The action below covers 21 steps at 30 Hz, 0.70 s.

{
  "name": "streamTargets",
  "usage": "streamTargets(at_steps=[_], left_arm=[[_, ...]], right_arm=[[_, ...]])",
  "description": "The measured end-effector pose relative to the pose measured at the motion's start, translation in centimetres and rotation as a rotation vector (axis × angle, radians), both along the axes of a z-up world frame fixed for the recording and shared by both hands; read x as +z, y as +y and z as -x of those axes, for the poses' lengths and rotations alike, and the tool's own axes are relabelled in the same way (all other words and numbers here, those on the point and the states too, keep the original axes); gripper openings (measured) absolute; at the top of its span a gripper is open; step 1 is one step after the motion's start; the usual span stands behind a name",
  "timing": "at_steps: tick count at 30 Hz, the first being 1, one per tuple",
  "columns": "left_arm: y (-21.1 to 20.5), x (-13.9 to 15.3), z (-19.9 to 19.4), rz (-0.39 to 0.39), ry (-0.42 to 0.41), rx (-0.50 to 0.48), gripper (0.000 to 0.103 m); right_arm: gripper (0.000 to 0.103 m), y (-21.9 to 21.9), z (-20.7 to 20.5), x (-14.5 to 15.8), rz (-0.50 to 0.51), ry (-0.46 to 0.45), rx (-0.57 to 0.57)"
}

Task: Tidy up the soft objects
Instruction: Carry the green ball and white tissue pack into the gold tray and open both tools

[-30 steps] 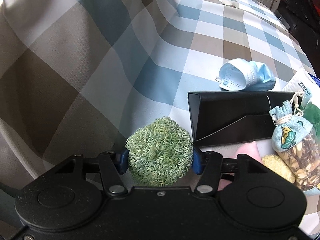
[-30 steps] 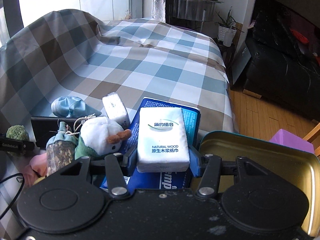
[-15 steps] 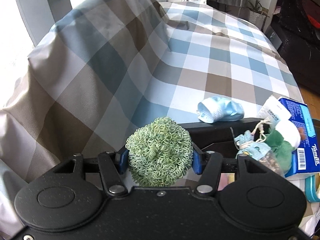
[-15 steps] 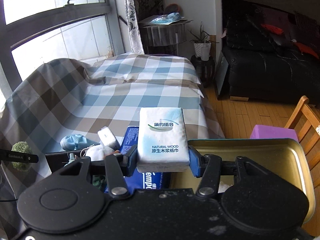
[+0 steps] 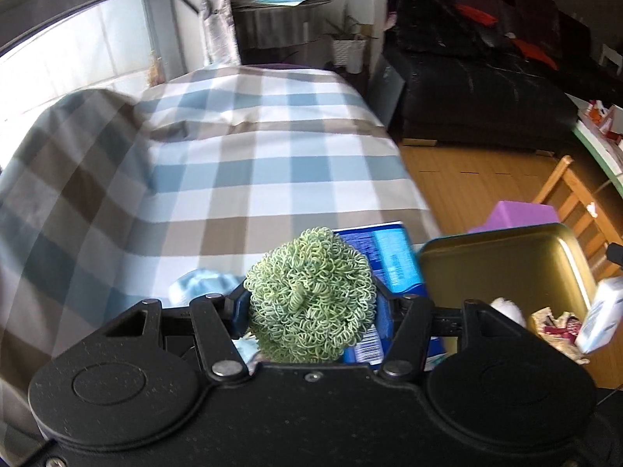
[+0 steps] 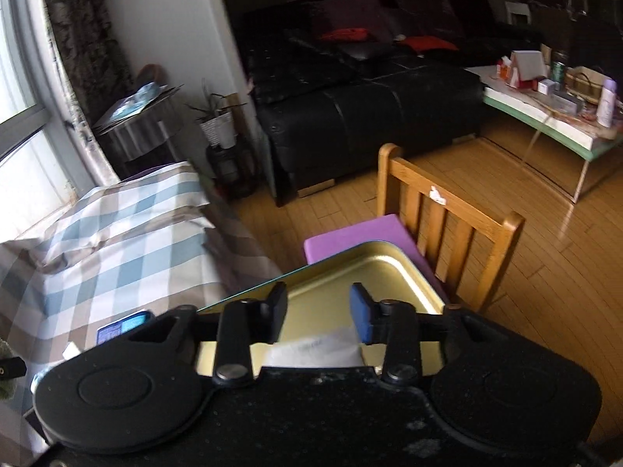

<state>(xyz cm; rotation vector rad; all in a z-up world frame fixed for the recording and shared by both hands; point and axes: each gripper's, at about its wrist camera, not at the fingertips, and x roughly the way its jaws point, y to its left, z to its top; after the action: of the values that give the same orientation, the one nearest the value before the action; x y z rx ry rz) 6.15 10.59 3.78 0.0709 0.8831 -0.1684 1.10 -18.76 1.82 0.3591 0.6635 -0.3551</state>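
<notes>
Green scrubber ball [image 5: 311, 297]: one, round, coiled loops, no long axis; a small knot at its centre faces the camera. It sits clamped between the two blue pads of the left tool [image 5: 313, 305], held above the near edge of the checked-cloth table [image 5: 241, 179].

Left wrist view, left to right: one pale blue face mask [image 5: 198, 284] just left of and beyond the ball; one blue tissue multipack [image 5: 389, 257] behind the ball to its right, long axis running near to far; one gold tin tray [image 5: 502, 264] further right, holding one white plush item [image 5: 506, 307] and one mixed-colour packet [image 5: 553, 323], details blurred. One white tissue pack [image 5: 599, 315] shows at the tray's right edge, tilted, long axis roughly upright; contact with the tray cannot be told.

Right wrist view: the right tool [image 6: 318, 313] stands parted, nothing between its pads, over the same tray [image 6: 373, 264]. One white pack [image 6: 315, 352] lies below it in the tray. One wooden chair [image 6: 447, 225] with a purple cushion [image 6: 358, 237] stands beyond.
</notes>
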Motion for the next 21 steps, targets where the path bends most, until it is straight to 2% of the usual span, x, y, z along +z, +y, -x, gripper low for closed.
streamTargets(at_steps=[5,9,13,21], left_arm=[[-6.4,-0.5,-0.5,-0.001,-0.004,-0.129,0.055],[-10.6,-2.3,-0.8,0.009,0.045,-0.204,0.055],[-13.0,-3.9,-1.3,0.037,0.115,-0.236,0.055],[-14.8,-5.1,-1.8,0.006,0.152,-0.232,0.059]], right_arm=[[0.029,-1.6,-0.9,-1.5,-0.081,0.048,-0.037],[0.028,-1.4,-1.0,-1.9,-0.098,0.058,-0.045],[0.028,-1.3,-1.2,-2.0,-0.098,0.061,-0.061],[0.028,-1.9,-1.2,-2.2,-0.128,0.086,-0.096]])
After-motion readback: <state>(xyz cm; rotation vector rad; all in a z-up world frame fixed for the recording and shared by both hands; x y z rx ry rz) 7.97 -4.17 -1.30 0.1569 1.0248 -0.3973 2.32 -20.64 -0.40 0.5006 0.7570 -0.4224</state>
